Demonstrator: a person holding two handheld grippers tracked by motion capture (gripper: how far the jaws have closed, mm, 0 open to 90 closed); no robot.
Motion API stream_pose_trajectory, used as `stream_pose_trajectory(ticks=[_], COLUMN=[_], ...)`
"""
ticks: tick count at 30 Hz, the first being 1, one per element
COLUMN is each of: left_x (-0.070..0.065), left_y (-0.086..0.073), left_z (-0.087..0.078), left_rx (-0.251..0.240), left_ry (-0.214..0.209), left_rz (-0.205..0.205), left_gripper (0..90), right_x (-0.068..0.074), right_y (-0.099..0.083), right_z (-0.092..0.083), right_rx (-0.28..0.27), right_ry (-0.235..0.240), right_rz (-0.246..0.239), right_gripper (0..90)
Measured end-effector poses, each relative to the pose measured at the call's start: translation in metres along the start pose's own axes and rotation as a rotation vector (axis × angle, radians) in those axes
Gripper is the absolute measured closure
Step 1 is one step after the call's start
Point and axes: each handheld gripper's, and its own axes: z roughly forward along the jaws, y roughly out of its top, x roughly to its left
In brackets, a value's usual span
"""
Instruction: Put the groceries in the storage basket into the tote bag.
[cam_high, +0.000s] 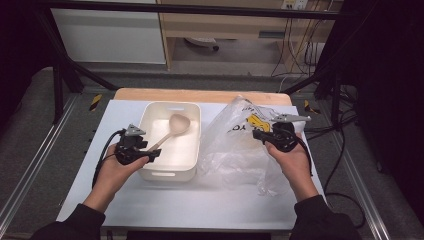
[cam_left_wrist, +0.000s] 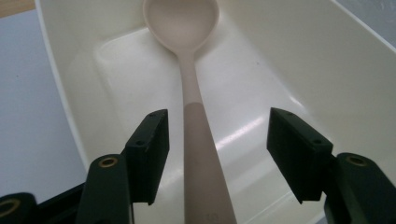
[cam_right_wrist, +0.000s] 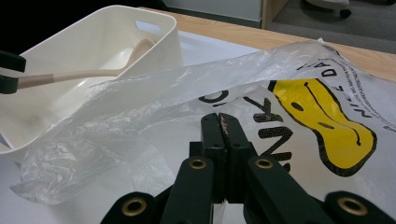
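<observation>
In the high view, a cream tub (cam_high: 170, 172) stood on the white tabletop (cam_high: 200, 205), and everything else lay around it. A pale spoon (cam_high: 172, 127) rested inside the tub, bowl toward the tub's far wall, handle slanting to its near left corner. The left tool (cam_high: 152, 155) hovered at that corner, over the handle's end. Just right of the tub sprawled a clear plastic bag (cam_high: 235, 150) with a yellow print, and the right tool (cam_high: 257, 134) sat on the bag's far side from the tub.

In the left gripper view, the spoon (cam_left_wrist: 198, 140) ran up the tub (cam_left_wrist: 327, 70) floor between the left tool (cam_left_wrist: 217, 149) jaws. They stood half open, with a gap on both sides of the handle; neither pad touched it.

In the right gripper view, the right tool (cam_right_wrist: 224, 135) had its jaws pressed together, pinching a fold of the bag (cam_right_wrist: 154, 107). The bag's crumpled film rose between that tool and the tub (cam_right_wrist: 93, 42), partly hiding the tub's near wall. The spoon (cam_right_wrist: 79, 73) handle reached out over the tub's left rim.
</observation>
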Motion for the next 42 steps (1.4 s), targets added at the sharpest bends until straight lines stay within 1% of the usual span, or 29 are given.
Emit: stream_pose_trajectory(ticks=[4,5,9,14,18,20,23,26,28,30,36,40,42], left_x=[-0.001,-0.001,0.000,0.001,0.001,0.002,0.004,0.005,0.006,0.005,0.005,0.002,0.002], left_y=[-0.001,-0.002,-0.004,-0.005,-0.005,-0.004,-0.004,-0.004,-0.004,-0.003,-0.002,-0.003,-0.003], left_z=[0.002,0.003,0.007,0.008,0.009,0.010,0.012,0.013,0.015,0.016,0.018,0.017,0.014], left_rx=[0.012,0.011,0.026,0.042,0.064,0.074,0.084,0.086,0.087,0.087,0.090,0.063,0.038], left_ry=[0.015,0.016,0.010,0.014,0.016,0.018,0.026,0.028,0.034,0.042,0.047,0.057,0.065], left_rz=[0.014,0.010,0.011,0.015,0.015,0.006,0.003,-0.007,-0.002,0.012,0.018,0.030,0.035], left_gripper=[42.5,42.8,45.6,48.0,52.1,56.4,61.4,65.4,67.6,68.0,69.5,70.2,70.4], right_x=[0.000,0.000,0.000,0.000,0.000,0.000,-0.001,-0.001,-0.001,-0.001,-0.002,-0.002,-0.002], right_y=[0.000,0.000,0.000,0.000,0.000,0.001,0.001,0.001,0.001,0.001,0.001,0.001,0.001], right_z=[0.000,0.000,-0.001,-0.001,-0.002,-0.002,-0.002,-0.002,-0.002,-0.002,-0.002,-0.003,-0.003], right_rx=[0.000,0.000,0.000,0.000,-0.004,-0.003,-0.003,-0.004,-0.003,-0.004,-0.005,-0.003,-0.002], right_ry=[0.002,0.002,0.005,0.005,0.006,0.003,0.002,0.003,0.004,0.003,0.005,0.004,0.003], right_rz=[-0.001,0.000,0.000,0.001,0.001,-0.001,-0.004,-0.004,-0.001,-0.002,-0.003,0.000,0.003], right_gripper=[90.0,90.0,90.0,90.0,90.0,90.0,90.0,90.0,90.0,90.0,90.0,90.0,90.0])
